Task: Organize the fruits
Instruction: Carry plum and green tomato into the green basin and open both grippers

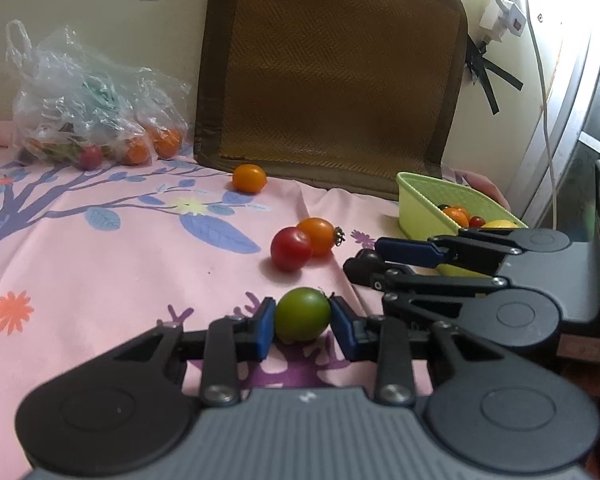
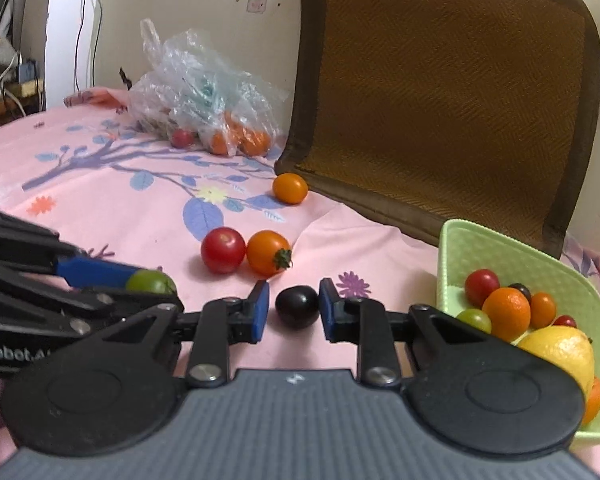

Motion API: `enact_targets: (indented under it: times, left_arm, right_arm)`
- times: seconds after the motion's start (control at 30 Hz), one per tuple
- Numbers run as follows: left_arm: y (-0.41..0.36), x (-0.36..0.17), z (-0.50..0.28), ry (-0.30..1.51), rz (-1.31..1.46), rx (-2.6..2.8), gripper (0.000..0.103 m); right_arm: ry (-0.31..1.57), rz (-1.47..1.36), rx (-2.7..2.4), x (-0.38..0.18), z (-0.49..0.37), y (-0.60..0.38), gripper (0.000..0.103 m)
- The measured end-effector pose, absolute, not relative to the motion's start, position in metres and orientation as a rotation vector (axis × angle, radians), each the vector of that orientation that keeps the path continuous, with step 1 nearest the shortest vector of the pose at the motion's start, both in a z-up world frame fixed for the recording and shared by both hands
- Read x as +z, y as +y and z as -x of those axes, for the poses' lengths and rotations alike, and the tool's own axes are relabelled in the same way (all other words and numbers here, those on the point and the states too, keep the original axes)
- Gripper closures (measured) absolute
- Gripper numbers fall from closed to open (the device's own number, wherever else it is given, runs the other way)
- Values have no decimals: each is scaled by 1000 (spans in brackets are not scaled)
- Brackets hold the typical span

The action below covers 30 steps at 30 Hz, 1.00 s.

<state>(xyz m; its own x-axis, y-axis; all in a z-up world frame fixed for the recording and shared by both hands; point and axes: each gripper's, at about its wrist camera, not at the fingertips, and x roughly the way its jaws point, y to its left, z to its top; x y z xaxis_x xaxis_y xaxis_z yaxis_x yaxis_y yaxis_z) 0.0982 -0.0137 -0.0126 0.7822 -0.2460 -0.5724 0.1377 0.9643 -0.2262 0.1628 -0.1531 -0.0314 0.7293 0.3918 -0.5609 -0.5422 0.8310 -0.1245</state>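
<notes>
Fruits lie scattered across a pink floral bedsheet (image 2: 100, 184), with more gathered in two containers. Largest in view is a brown woven cushion (image 2: 452, 92) propped upright against the wall at the sheet's far edge. Left of it along that same far edge sits a crumpled clear plastic bag (image 1: 88, 100) with orange and red fruit showing through. A light green basket (image 2: 460, 248) stands near the sheet's right edge, just in front of the cushion's lower right corner, holding a lemon (image 2: 556, 352), an orange (image 2: 506, 312) and several small red, green, orange and dark tomatoes.

The left gripper (image 1: 303, 320) has its blue pads pressed on both sides of a green tomato (image 1: 303, 314) resting on the sheet toward the near edge. The right gripper (image 2: 294, 310) sits just beside it on the basket side, its pads set on either side of a dark purple tomato (image 2: 297, 306); the right pad touches it, while a thin gap may remain at the left pad, so a firm clamp cannot be told.

Between the grippers and the cushion, a red tomato (image 2: 223, 250) and an orange tomato (image 2: 268, 252) with a green stem touch each other. A lone orange tomato (image 2: 290, 188) lies just beside the cushion's lower left corner.
</notes>
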Motion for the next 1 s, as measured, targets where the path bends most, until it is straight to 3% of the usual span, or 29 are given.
enact_targets:
  times: [0.2,0.23,0.33,0.57,1.0]
  left_arm:
    - [-21,-11,-89,627,130,-167,73]
    - [-21,-11,-87,632,131,-164,73]
    - [-18,-12,-74,642,159,-172,73]
    - [-23,-15,-15,592,188,-248,73]
    - [-63,-10,26,528,62,-380,73]
  right_arm:
    - [556,342,495,-34,-162,-147,73]
    - [555,349,489,-34,-162,-147,77]
    - [552,322,466,-32,-156,-153,78]
    - [475,258,495,-14,-84,-178,78]
    - [554,120,466,-27,-7,-211,77]
